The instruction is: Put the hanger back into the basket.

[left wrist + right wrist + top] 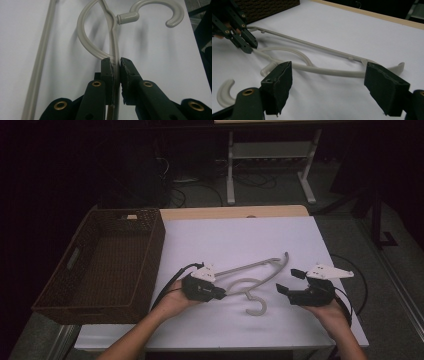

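Observation:
A pale grey plastic clothes hanger (252,279) lies on the white table top (240,240), its hook (257,307) pointing toward the person. My left gripper (221,293) is shut on the hanger's curved shoulder (113,53) near the neck; the left gripper view has the hook (160,11) just beyond the jaws. My right gripper (290,281) stands open to the right of the hanger, jaws wide apart with nothing between them. In the right gripper view the hanger (329,70) lies ahead of the jaws, and the left gripper (251,47) grips its far end.
A dark brown wicker basket (70,285) sits along the table's left side, nothing visible inside. The table's wooden back edge (235,212) shows beyond the white top. Cables (362,280) trail from the grippers. A metal frame (270,165) stands on the floor behind.

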`<state>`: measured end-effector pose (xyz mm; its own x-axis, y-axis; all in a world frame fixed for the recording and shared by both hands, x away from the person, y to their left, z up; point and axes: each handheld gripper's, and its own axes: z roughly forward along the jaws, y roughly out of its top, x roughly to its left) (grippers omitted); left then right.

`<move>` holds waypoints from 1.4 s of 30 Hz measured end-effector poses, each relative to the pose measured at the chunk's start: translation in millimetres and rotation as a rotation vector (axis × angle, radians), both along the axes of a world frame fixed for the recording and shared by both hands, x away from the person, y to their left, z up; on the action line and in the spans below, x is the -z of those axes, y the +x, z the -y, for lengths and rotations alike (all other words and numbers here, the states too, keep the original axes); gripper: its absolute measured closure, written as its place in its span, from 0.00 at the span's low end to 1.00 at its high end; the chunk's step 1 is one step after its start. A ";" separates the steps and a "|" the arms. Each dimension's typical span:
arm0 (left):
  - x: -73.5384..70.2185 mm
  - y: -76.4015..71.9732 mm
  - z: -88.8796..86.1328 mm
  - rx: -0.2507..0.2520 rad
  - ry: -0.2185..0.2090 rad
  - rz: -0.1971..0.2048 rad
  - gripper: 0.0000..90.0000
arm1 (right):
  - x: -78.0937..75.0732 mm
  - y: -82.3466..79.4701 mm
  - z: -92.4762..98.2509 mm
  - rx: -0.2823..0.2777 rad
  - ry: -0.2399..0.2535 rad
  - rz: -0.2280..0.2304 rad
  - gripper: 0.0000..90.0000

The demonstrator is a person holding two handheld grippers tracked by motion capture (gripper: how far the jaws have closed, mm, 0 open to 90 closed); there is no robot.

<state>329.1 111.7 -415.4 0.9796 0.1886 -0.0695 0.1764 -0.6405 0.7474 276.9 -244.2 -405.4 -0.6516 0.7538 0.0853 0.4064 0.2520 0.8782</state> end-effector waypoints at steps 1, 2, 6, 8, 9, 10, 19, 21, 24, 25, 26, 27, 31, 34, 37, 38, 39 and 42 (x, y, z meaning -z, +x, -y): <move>-3.5 0.9 -1.8 -0.008 -0.010 0.001 0.91 | -0.2 -0.1 0.1 0.000 0.001 0.002 0.24; -3.5 0.9 -1.8 -0.008 -0.010 0.001 0.91 | -0.2 -0.1 0.1 0.000 0.001 0.002 0.24; -12.7 3.4 -7.0 -0.041 -0.035 0.008 0.91 | -0.3 -0.2 0.4 0.002 0.002 0.001 0.24; -15.0 4.2 -8.2 -0.043 -0.037 0.014 0.91 | -0.3 -0.1 0.4 0.003 0.002 0.002 0.24; -17.3 4.7 -9.3 -0.045 -0.038 0.017 0.92 | -0.3 -0.2 0.3 0.004 0.003 0.000 0.24; -21.4 5.4 -11.1 -0.050 -0.042 0.026 0.92 | -0.3 -0.1 0.3 0.004 0.003 0.000 0.24; -34.0 6.8 -19.2 -0.086 -0.075 0.038 0.92 | -0.8 -0.3 1.2 0.010 0.001 0.005 0.24; -35.4 6.8 -20.1 -0.092 -0.082 0.040 0.92 | -1.0 -0.4 1.5 0.010 0.000 0.004 0.24; -38.8 7.5 -23.0 -0.099 -0.093 0.048 0.92 | -1.2 -0.4 1.9 0.013 0.001 0.006 0.24; -39.8 7.8 -23.9 -0.101 -0.095 0.047 0.92 | -1.2 -0.4 1.9 0.013 0.001 0.006 0.24; -41.5 7.4 -25.0 -0.109 -0.099 0.047 0.92 | -1.3 -0.4 2.0 0.013 0.001 0.007 0.24; -41.5 7.4 -25.0 -0.109 -0.099 0.047 0.92 | -1.3 -0.4 2.0 0.013 0.001 0.007 0.24; -44.8 6.2 -26.0 -0.112 -0.096 0.060 0.92 | -1.6 -0.7 1.5 0.013 0.003 0.008 0.24; -46.2 5.3 -25.8 -0.116 -0.091 0.064 0.92 | -1.6 -0.6 1.5 0.014 0.003 0.008 0.24; -47.6 4.8 -25.8 -0.126 -0.090 0.072 0.92 | -1.7 -0.7 1.7 0.014 0.005 0.009 0.24; -48.7 4.6 -26.0 -0.128 -0.084 0.076 0.92 | -1.9 -0.7 1.8 0.014 0.006 0.009 0.24; -49.5 4.4 -26.3 -0.128 -0.087 0.076 0.92 | -1.9 -0.7 1.8 0.014 0.006 0.009 0.24; -53.6 3.4 -28.0 -0.133 -0.101 0.080 0.92 | -2.0 -0.7 2.0 0.013 0.007 0.014 0.24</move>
